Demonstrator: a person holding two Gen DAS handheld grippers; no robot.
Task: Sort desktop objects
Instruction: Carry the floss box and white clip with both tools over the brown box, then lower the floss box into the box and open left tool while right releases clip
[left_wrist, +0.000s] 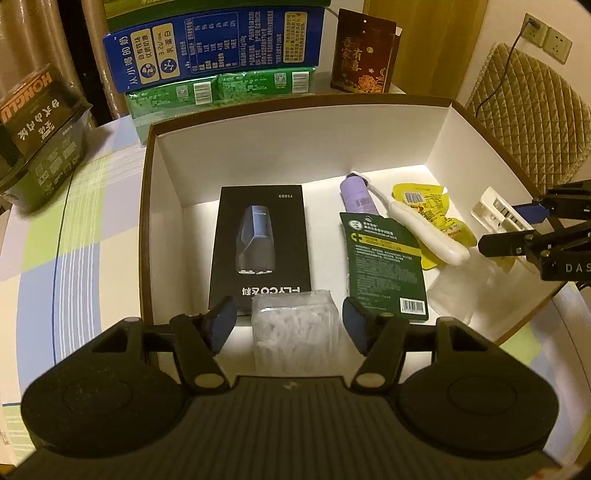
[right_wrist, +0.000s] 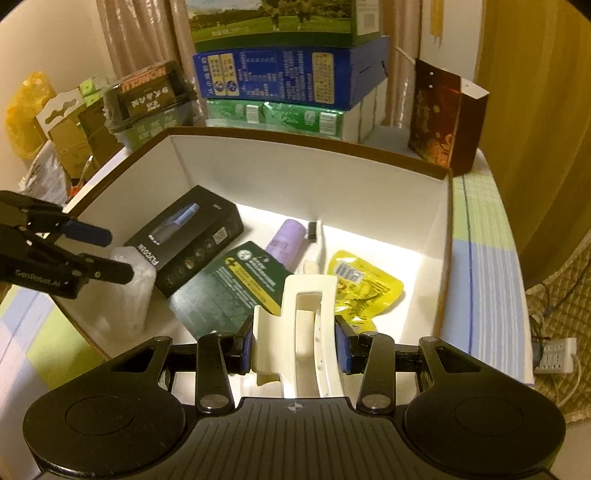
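Observation:
A white-lined cardboard box (left_wrist: 162, 192) (right_wrist: 369, 173) holds a black shaver box (left_wrist: 260, 247) (right_wrist: 188, 236), a green card (left_wrist: 384, 266) (right_wrist: 229, 284), a purple tube (left_wrist: 358, 195) (right_wrist: 286, 240), a white toothbrush (left_wrist: 424, 232) and a yellow pouch (left_wrist: 432, 206) (right_wrist: 364, 284). My left gripper (left_wrist: 290, 323) (right_wrist: 118, 254) is open over the box's near edge, its pads apart from the clear bag of white floss picks (left_wrist: 295, 332) (right_wrist: 129, 295) between them. My right gripper (right_wrist: 295, 345) (left_wrist: 517, 229) is shut on a cream hair claw clip (right_wrist: 299, 332) (left_wrist: 498, 214) above the box's right side.
Stacked green and blue cartons (left_wrist: 218, 55) (right_wrist: 288, 77) and a dark red gift bag (left_wrist: 364, 51) (right_wrist: 447, 118) stand behind the box. Dark food packs (left_wrist: 37, 122) (right_wrist: 147, 96) sit at the left. A checked cloth (left_wrist: 74, 229) covers the table. A quilted chair (left_wrist: 535, 114) is at the right.

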